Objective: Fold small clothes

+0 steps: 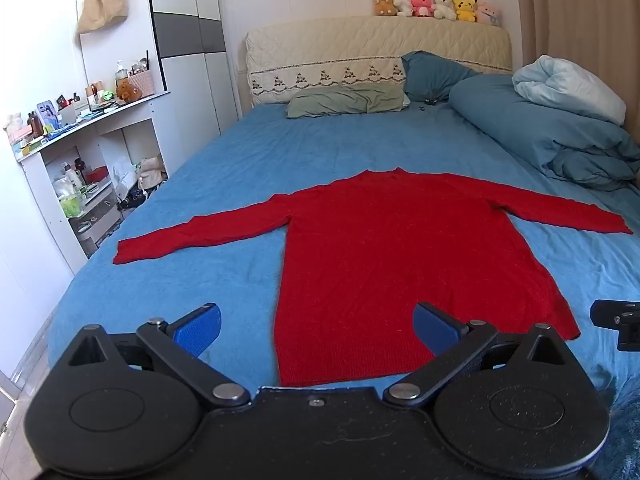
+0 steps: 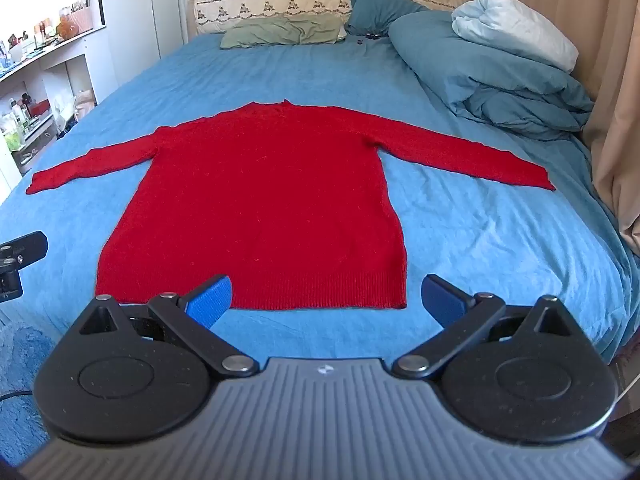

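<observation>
A red long-sleeved sweater (image 1: pixel 396 248) lies flat on the blue bed sheet (image 1: pixel 248 160), both sleeves spread out sideways, hem toward me. It also shows in the right wrist view (image 2: pixel 264 200). My left gripper (image 1: pixel 316 328) is open and empty, hovering over the hem's left corner. My right gripper (image 2: pixel 326 300) is open and empty, hovering just before the hem near its right corner. Each gripper's edge shows in the other's view: the right one (image 1: pixel 618 322) and the left one (image 2: pixel 18 260).
Pillows (image 1: pixel 348 98) and a rolled blue duvet (image 1: pixel 552 136) lie at the head and right side of the bed. Cluttered white shelves (image 1: pixel 80 168) stand to the left. A beige curtain (image 2: pixel 608 120) hangs on the right. Plush toys (image 1: pixel 436 6) line the headboard.
</observation>
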`<state>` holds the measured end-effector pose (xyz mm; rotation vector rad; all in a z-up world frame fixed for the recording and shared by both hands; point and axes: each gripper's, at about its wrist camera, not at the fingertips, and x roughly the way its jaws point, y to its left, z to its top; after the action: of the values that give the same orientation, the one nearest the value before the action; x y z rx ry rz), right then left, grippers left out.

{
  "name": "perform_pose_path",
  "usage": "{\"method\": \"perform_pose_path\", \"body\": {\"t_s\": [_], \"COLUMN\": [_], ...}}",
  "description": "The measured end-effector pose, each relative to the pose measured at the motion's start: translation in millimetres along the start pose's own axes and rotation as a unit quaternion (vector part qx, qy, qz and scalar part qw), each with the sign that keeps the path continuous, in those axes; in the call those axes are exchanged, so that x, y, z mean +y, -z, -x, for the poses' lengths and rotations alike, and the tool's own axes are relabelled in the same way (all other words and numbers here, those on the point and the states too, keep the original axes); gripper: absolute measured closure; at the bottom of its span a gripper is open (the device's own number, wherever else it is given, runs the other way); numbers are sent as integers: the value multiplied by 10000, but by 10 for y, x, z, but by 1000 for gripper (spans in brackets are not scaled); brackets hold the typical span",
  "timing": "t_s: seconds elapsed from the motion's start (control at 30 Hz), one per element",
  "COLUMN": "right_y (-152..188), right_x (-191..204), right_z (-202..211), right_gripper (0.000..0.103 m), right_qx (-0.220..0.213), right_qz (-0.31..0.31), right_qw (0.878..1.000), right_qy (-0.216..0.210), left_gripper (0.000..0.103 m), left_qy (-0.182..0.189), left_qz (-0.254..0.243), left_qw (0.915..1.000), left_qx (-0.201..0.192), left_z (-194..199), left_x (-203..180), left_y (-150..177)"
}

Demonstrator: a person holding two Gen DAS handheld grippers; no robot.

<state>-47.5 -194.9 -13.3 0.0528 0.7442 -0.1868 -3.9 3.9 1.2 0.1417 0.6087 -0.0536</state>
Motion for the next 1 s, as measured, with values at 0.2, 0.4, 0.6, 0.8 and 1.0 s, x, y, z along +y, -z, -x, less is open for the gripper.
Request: {"method": "perform_pose_path", "body": {"t_s": [0.2,0.4,0.6,0.8,1.0], "right_y": [2,3,-3,6,-22], "right_x": [4,0,-2,0,-3], "right_z": [-4,1,-11,-17,-14], "right_gripper": [0,0,0,0,0], "right_qx": [26,-20,-23,-23,-27], "right_qz": [-10,-25,-33,-35,-23], "right_qw": [10000,10000,10000,10000,10000], "right_qy": [-9,-20,-30,-13,-19], "left_gripper": [0,0,0,0,0], "left_qy": [-6,-24,-28,3,15], "left_qz": [18,22,44,51,69], "left_qw": [10000,10000,10000,10000,10000], "left_qx": [-9,-9,-21,-30,-46], "left_z": [11,9,11,12,16], "left_x": [-5,-4,-10,-8,11], "left_y": [-10,-11,-14,-5,0]}}
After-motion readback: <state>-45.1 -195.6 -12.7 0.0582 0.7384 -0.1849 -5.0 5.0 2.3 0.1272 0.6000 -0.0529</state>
